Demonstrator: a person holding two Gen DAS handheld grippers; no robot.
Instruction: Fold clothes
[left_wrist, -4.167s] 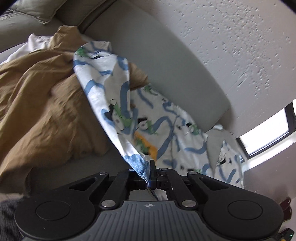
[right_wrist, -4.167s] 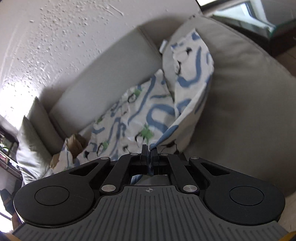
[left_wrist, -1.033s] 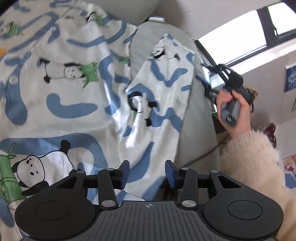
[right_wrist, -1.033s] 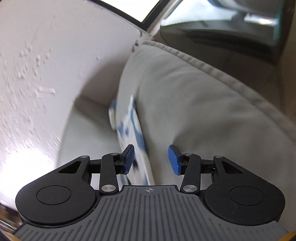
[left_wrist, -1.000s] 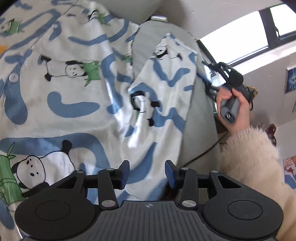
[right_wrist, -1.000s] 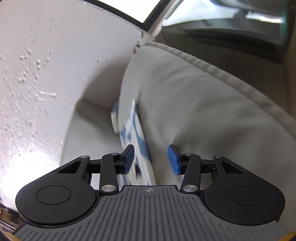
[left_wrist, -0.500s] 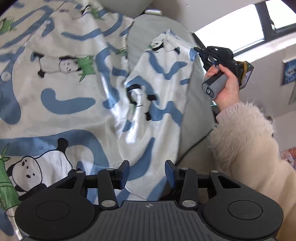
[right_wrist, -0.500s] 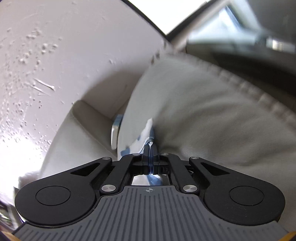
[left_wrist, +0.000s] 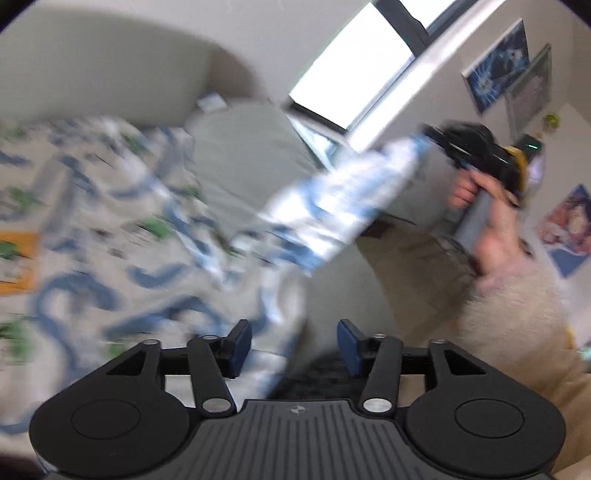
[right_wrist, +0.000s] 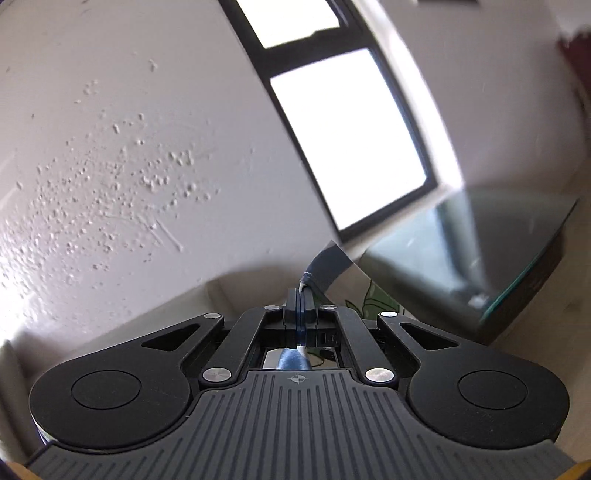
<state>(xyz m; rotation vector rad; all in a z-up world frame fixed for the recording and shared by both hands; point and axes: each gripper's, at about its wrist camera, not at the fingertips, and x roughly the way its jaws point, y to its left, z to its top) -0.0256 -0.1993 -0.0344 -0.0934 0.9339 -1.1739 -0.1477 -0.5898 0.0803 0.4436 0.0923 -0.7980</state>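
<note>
- Across the sofa (left_wrist: 236, 147), the panda-print garment (left_wrist: 110, 229) is seen only as blur.
- One corner is pinched by the right gripper (right_wrist: 300, 295); the rest is hidden there.
- The left gripper (left_wrist: 293, 341) has just been opening; nothing is pressed between its spread jaws.

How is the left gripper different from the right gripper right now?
The left gripper has its fingers spread apart and has just been opening wider; nothing is pinched, though the panda shirt lies beneath. The right gripper is squeezed shut on the shirt's sleeve. The left one points down at the sofa; the right one faces the window. Both are black with blue fingers.
</note>
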